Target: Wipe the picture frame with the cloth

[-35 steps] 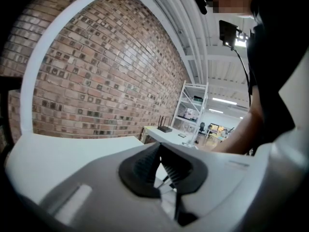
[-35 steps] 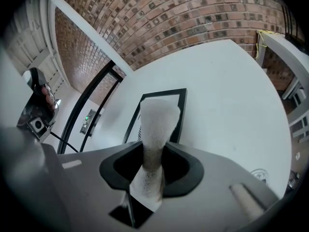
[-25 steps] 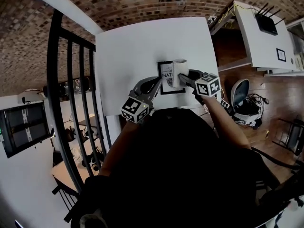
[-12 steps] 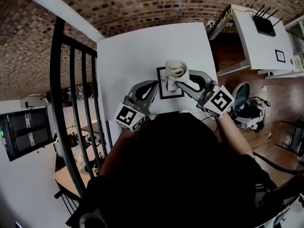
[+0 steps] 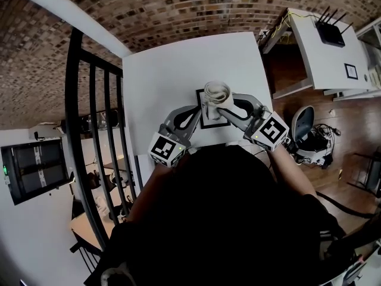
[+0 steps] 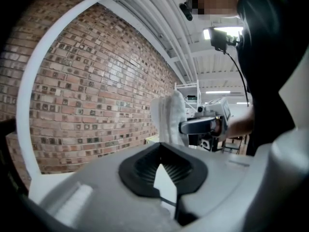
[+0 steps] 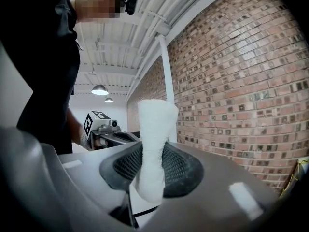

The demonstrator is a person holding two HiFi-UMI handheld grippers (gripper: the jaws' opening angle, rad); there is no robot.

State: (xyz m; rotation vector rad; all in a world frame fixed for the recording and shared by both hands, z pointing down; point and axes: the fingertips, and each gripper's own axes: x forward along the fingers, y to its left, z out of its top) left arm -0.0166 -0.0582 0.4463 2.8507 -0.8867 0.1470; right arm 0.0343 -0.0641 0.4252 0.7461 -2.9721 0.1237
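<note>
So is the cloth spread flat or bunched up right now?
Bunched: the cloth stands as a thick roll clamped in the right gripper, its coiled end over the picture frame.

The white table [image 5: 161,70] carries the picture frame [image 5: 207,119].

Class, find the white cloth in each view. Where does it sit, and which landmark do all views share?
Head view: cloth, rolled, upper centre, in the right gripper.
Left gripper view: cloth at centre, beyond the jaws.
Right gripper view: cloth at lower centre, clamped between the jaws.
Shared landmark: the brick wall.
</note>
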